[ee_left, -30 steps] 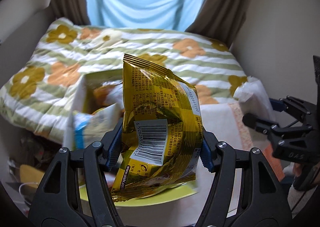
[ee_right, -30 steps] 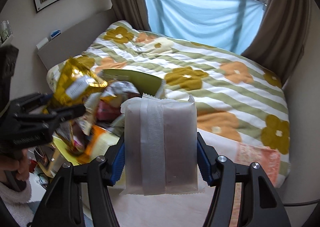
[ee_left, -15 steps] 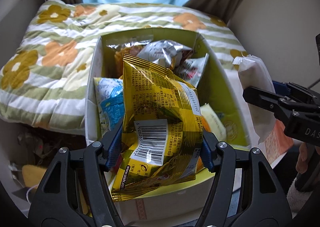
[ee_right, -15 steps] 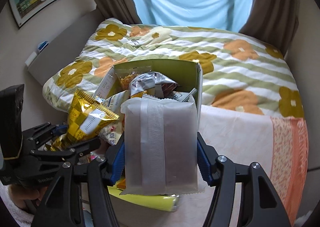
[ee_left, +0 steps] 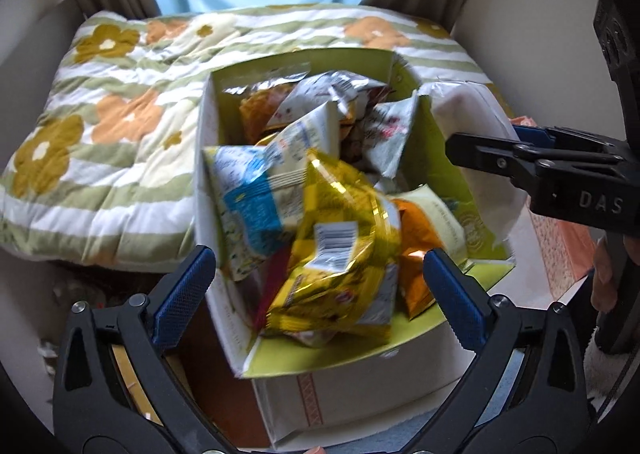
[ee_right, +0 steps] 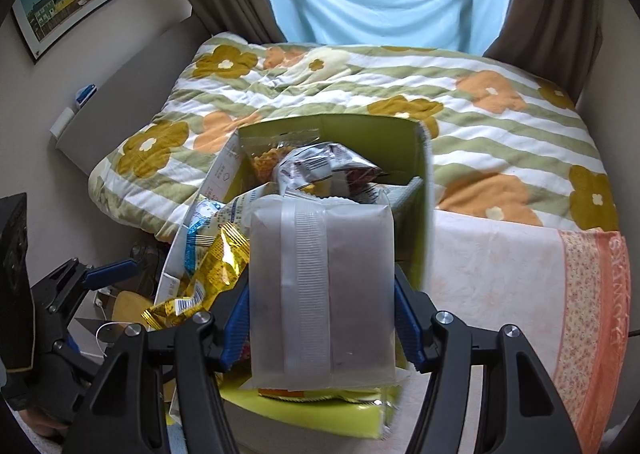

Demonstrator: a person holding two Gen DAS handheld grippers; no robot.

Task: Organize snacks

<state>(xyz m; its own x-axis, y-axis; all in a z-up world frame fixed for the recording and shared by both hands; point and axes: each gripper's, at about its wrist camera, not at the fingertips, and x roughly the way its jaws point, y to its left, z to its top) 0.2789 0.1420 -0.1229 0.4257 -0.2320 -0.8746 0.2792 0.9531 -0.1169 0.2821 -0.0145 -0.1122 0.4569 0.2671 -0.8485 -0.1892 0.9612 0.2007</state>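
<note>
While motion blurs the crinkled gold foil snack bag (ee_left: 340, 250), its print is unreadable, and packets deeper in the green-lined cardboard box (ee_left: 440, 169) hide under one another. Left gripper (ee_left: 318, 286) is opening, jaws spread wide, pads clear of the gold bag lying in the box at twelve o'clock. Right gripper (ee_right: 322, 318) clamps the frosted white sealed pouch (ee_right: 320, 294), over the box's near edge.
</note>
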